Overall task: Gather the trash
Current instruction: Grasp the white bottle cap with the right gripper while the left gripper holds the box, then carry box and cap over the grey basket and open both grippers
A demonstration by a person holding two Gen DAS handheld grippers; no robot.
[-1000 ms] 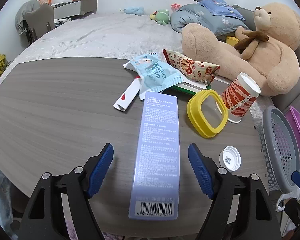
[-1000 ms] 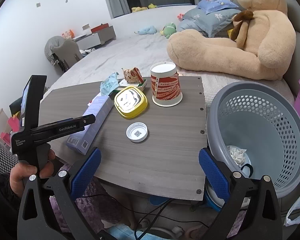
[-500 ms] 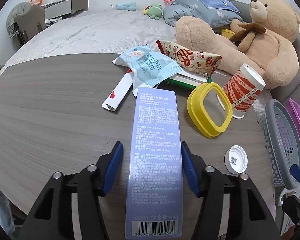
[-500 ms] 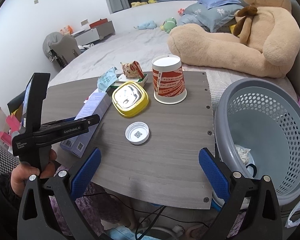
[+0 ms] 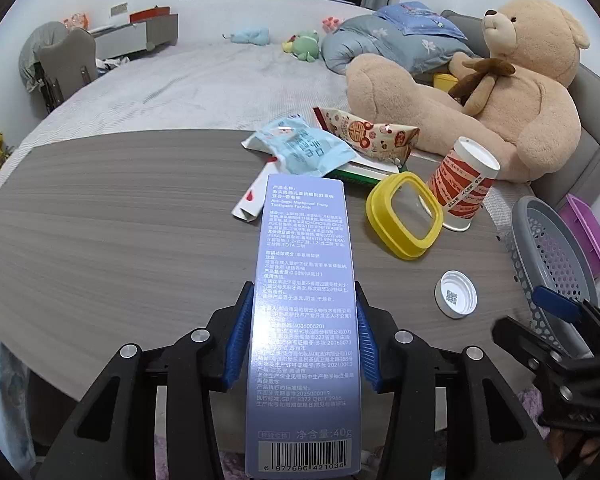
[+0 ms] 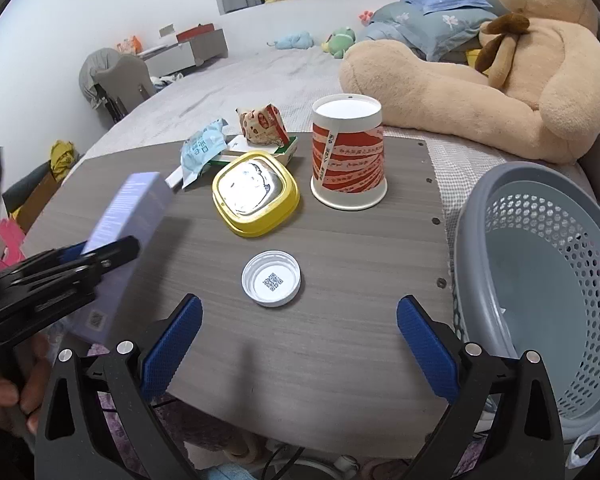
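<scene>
Left tongs (image 5: 302, 336), just closing, clamp the box (image 5: 304, 300); right tongs (image 6: 298, 344) gape. Next: carry it to the basket (image 6: 540, 280).

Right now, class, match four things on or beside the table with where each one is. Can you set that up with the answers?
Things:
1. toothpaste box
2. white bottle cap
3. paper cup
4. grey basket

Places:
A. upside down, next to the yellow lid
B. beside the table's edge
C. gripped between the left gripper's fingers
D. on the table in front of the open right gripper

Pairs: 1-C, 2-D, 3-A, 4-B
</scene>
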